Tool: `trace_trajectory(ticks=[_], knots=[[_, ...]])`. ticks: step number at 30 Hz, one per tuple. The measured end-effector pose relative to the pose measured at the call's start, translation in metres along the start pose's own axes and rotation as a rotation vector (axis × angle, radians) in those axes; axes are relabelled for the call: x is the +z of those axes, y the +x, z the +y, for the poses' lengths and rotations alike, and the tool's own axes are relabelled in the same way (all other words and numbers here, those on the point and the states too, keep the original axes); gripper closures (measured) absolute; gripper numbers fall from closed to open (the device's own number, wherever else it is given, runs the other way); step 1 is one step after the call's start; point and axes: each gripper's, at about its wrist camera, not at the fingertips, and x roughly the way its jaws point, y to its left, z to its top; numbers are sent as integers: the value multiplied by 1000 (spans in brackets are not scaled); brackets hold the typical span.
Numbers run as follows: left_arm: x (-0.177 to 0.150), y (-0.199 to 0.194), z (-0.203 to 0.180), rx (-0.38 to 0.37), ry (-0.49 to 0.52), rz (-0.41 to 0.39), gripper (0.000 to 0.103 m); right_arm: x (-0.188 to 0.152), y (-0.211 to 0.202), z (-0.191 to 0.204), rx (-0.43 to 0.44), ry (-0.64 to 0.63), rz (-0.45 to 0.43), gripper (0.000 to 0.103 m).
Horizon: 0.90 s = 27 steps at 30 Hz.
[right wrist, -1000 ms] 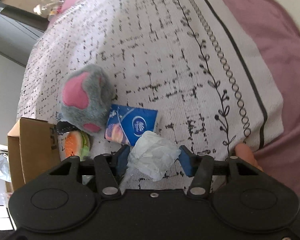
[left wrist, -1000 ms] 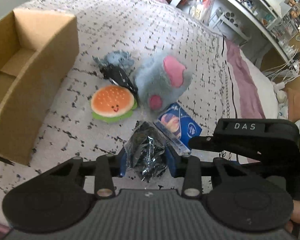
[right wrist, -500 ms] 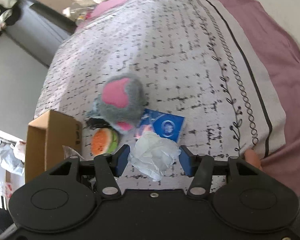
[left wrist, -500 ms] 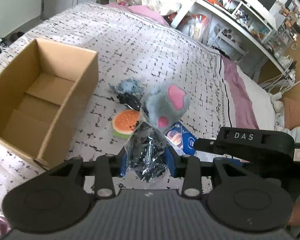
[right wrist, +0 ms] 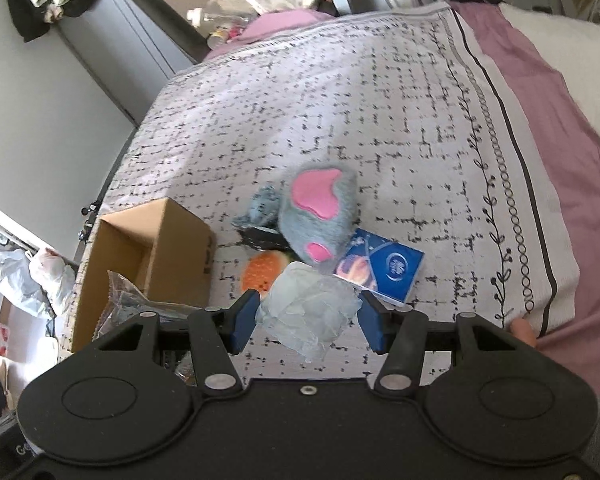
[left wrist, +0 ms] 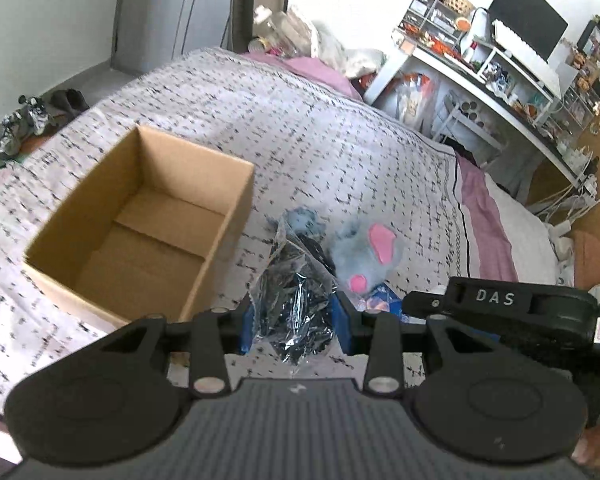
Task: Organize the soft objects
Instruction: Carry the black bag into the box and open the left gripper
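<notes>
Left wrist view: left hand-held gripper (left wrist: 296, 318) pinches a crinkly clear bag of dark stuff (left wrist: 296, 304), jaws narrow, above the bed (left wrist: 340, 152) beside the empty cardboard box (left wrist: 140, 236). Risk: slick film slides out short of the box.

Right wrist view: right hand-held gripper (right wrist: 306, 322) clamps a pale crumpled wad (right wrist: 310, 312), jaws half-wide, over the grey plush (right wrist: 316, 216). Risk: the two hands collide at the box.

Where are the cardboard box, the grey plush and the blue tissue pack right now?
cardboard box (left wrist: 112, 264), left wrist view, on its bare inner floor.
grey plush (right wrist: 316, 220), right wrist view, on its furry body.
blue tissue pack (right wrist: 392, 268), right wrist view, on its printed top face.
</notes>
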Motion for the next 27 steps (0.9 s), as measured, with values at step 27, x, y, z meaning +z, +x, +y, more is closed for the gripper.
trace_trajectory(ticks=[27], knots=[[38, 4, 114, 81, -90, -27, 65, 2, 21, 129, 32, -196, 10, 50]])
